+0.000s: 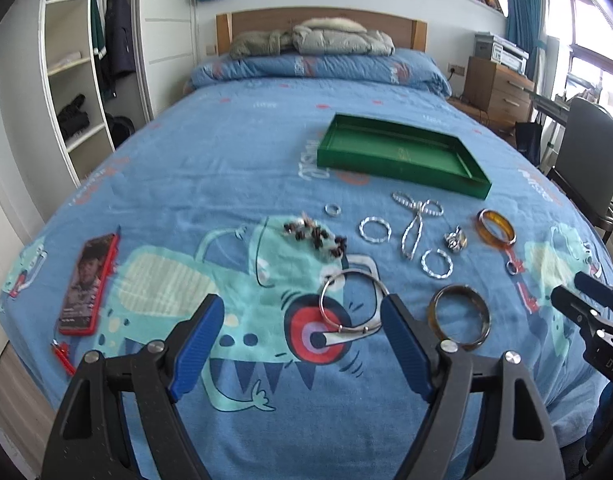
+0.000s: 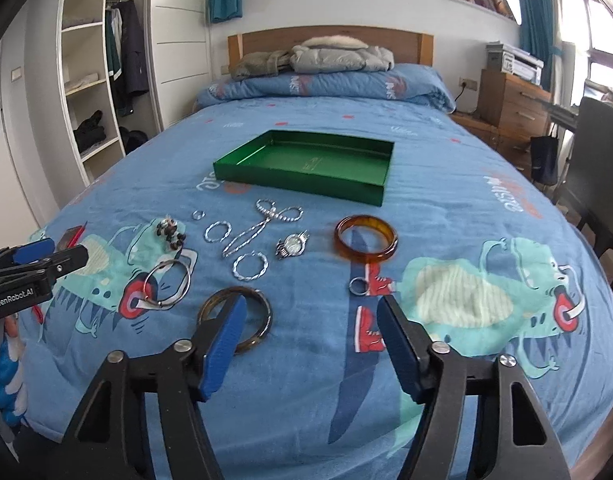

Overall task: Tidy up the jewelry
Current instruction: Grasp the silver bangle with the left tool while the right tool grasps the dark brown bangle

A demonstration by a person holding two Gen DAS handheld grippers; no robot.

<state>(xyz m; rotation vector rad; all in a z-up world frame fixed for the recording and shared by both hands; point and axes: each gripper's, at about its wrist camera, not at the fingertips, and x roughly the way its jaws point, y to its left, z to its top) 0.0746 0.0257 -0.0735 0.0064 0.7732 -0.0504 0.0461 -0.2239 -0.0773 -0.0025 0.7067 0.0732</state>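
Start of pickup, nothing in the green tray (image 2: pixel 306 184) yet. Left gripper (image 1: pixel 302 320) wide open, empty, over the silver bangle (image 1: pixel 352 304). Right gripper (image 2: pixel 310 328) part open, empty, beside the dark bangle (image 2: pixel 234 318). Jewelry all loose on the bedspread (image 2: pixel 446 208) near the tray. Next: centre jaws on a bangle rim, then close.

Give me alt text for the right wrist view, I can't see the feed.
The right gripper, open and holding nothing, hangs over a blue bedspread strewn with jewelry: a dark bangle by its left finger, an amber bangle, a watch and silver hoops. An empty green tray lies beyond.
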